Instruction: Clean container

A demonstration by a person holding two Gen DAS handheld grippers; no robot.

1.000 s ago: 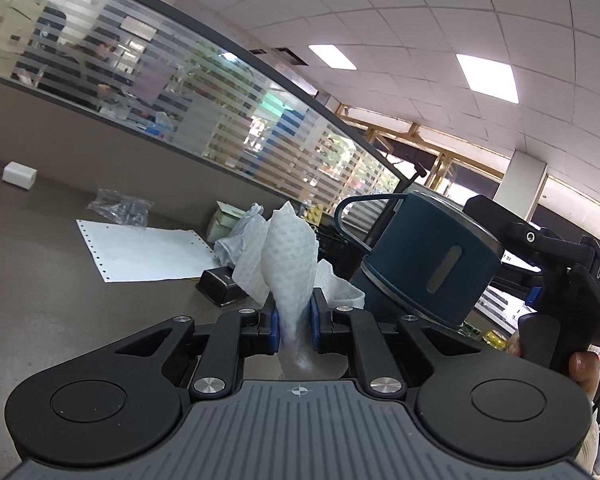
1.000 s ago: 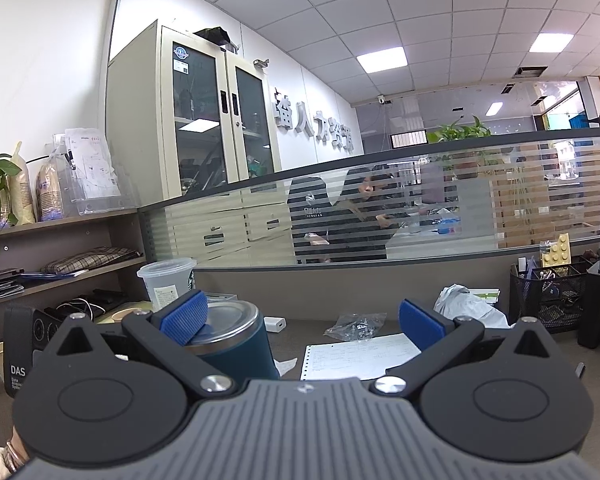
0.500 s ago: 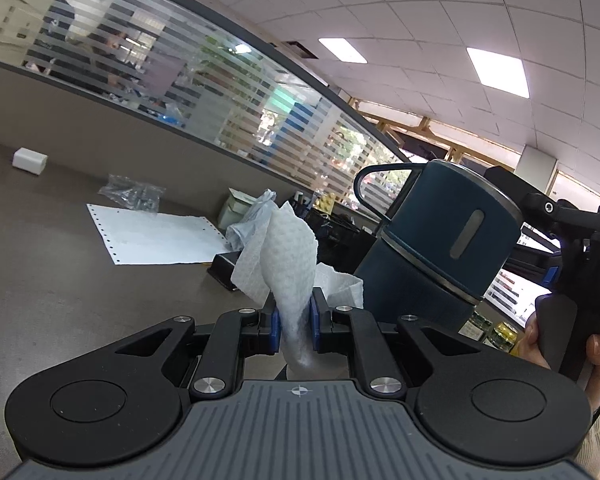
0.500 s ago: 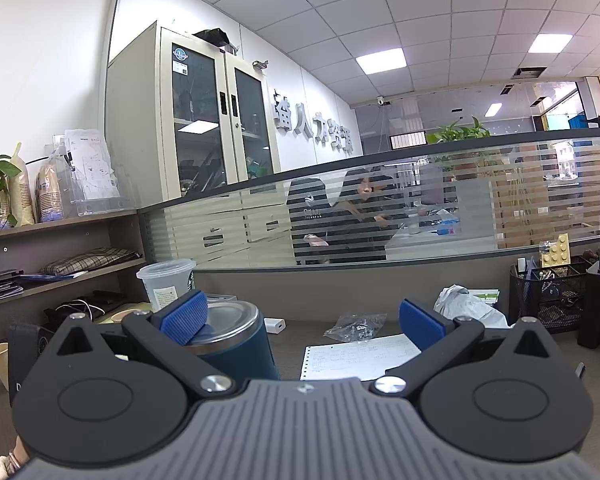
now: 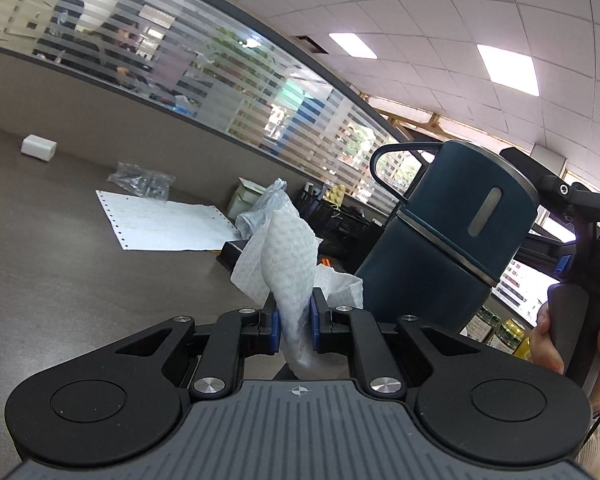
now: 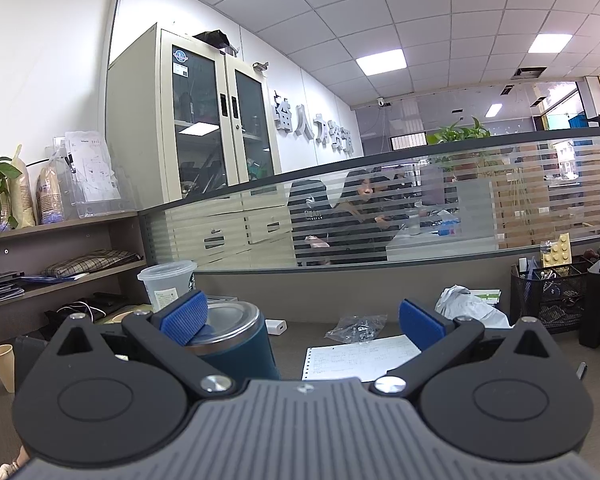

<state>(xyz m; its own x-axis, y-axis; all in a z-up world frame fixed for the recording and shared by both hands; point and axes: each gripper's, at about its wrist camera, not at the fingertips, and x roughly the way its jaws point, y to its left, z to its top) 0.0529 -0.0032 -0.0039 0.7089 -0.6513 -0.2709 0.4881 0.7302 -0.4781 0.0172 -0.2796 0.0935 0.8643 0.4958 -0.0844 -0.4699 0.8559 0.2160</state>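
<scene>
Wiping step: left gripper (image 5: 294, 322) clamping a paper towel (image 5: 290, 256) just beside the blue container (image 5: 452, 240), standing lidded on the desk (image 5: 60, 248). Right gripper (image 6: 302, 320) gaping wide, grasping nothing. Next: pressing towel against container wall.

The cup (image 5: 452, 236) is dark blue with silver rings. The paper towel (image 5: 290, 256) is white with tiny bumps. The counter (image 5: 52, 248) is brown-grey.

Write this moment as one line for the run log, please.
left claw: shut on paper towel | right claw: open, nothing gripped | blue container: lid on, beside towel | wiping contact: cannot tell
</scene>
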